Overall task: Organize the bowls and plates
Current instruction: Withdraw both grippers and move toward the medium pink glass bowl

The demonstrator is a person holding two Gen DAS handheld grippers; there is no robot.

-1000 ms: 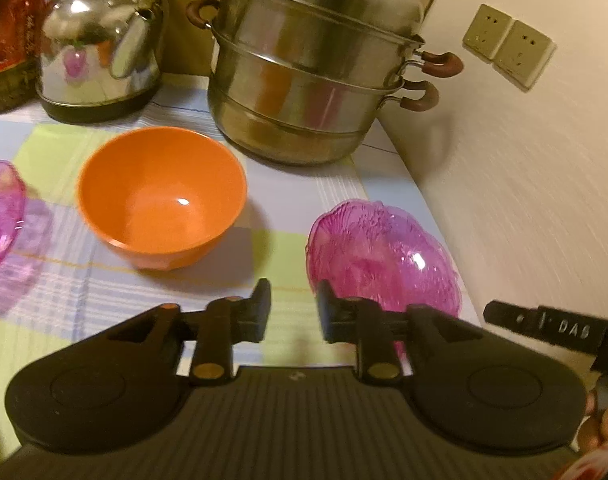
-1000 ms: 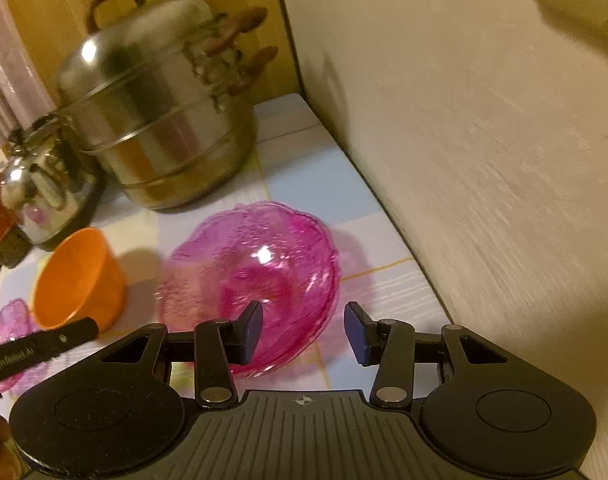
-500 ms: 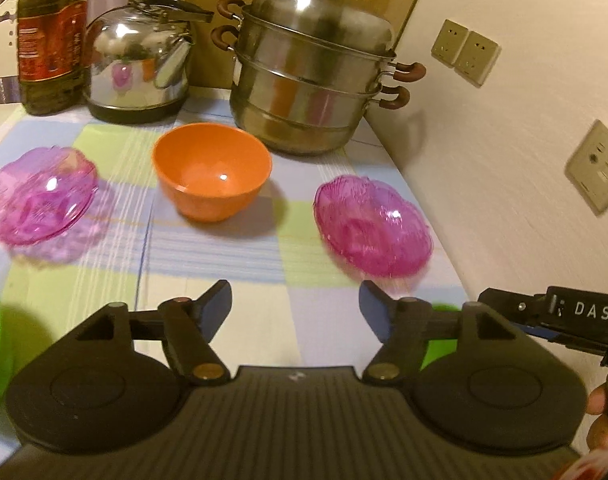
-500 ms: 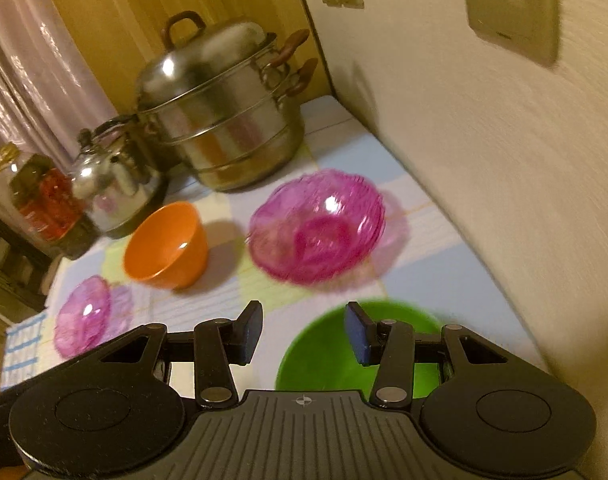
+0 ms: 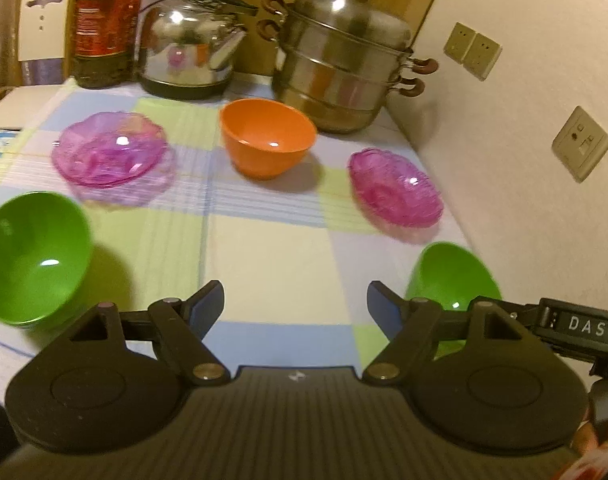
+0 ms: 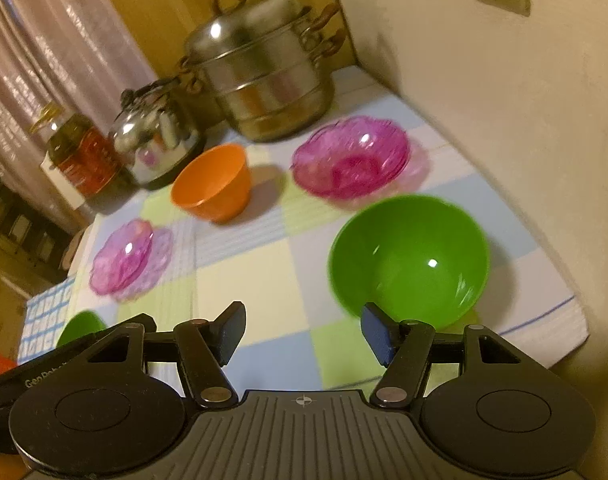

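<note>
Bowls and plates are all sitting loose on the checked tablecloth [image 5: 272,264], none of them in your grip. Taking the orange bowl [image 5: 267,142] as the marker: it's just in front of the steel steamer pot [image 5: 340,64] and the kettle [image 5: 188,44], with the oil bottle [image 5: 104,20] further left along that back row. One pink glass plate [image 5: 110,150] lies to the left of the orange bowl, the other pink plate [image 5: 396,188] to its right, near the wall [image 5: 524,160]. Nearer you than the orange bowl are two green bowls: the left green bowl [image 5: 32,256] and the right green bowl [image 5: 452,276].

Your left gripper [image 5: 296,304] has just been opening, jaws now wide apart, nothing between them but bare cloth. The right green bowl sits just past its right finger, partly hidden behind it; I can't tell if they touch.

Your right gripper [image 6: 302,330] has also just been opening and holds nothing. In its view the right green bowl [image 6: 408,256] is just beyond and a bit right of the right fingertip [image 6: 374,334], with the orange bowl [image 6: 214,180] well beyond the left one. Both views are a bit blurry.
</note>
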